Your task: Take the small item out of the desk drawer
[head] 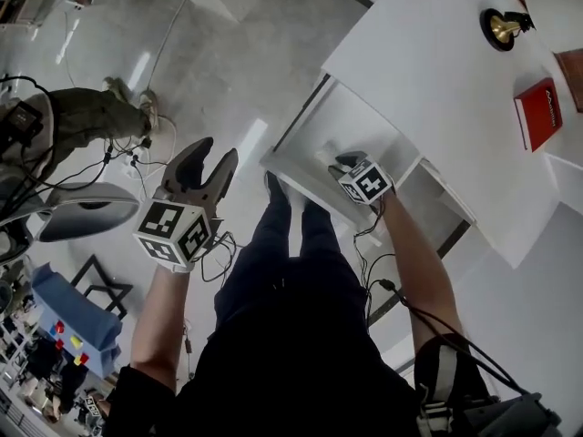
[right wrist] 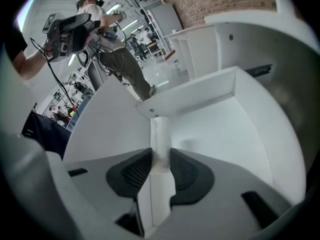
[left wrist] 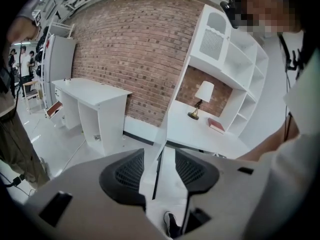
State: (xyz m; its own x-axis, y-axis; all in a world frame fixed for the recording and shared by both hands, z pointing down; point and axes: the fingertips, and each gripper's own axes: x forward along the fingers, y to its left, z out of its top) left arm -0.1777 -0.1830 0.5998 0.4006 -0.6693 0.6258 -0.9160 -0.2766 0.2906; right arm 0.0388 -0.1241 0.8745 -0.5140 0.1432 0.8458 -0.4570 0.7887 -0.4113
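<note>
- The item (right wrist: 161, 134), a small white tube-like piece, stood between the pads of the right tongs (right wrist: 161, 156), which were clamped on it from both sides.
- Its far end stuck out past the tips toward a corner of the open drawer (right wrist: 200, 91); whether it touched the drawer floor could not be told.
- The left tongs (head: 217, 157) hung well apart from the drawer, out over the floor (head: 228, 71), with the jaws spread and nothing between them.
- The drawer was white, pulled out from under a white desk (head: 437, 71).
- A red book (head: 536, 114) and a brass-footed lamp (head: 498, 28) sat on the desk top.
- The floor was pale and glossy, with cables lying on it.
- In the head view the right tongs (head: 349, 161) reached down into the drawer and hid the item; only the right gripper view showed the grip.
- Only the left gripper view showed the brick wall (left wrist: 135, 49), white shelves (left wrist: 240, 69) over the desk and a second desk (left wrist: 95, 101).
- The right gripper view alone showed a bystander (right wrist: 115, 44) holding a camera.
</note>
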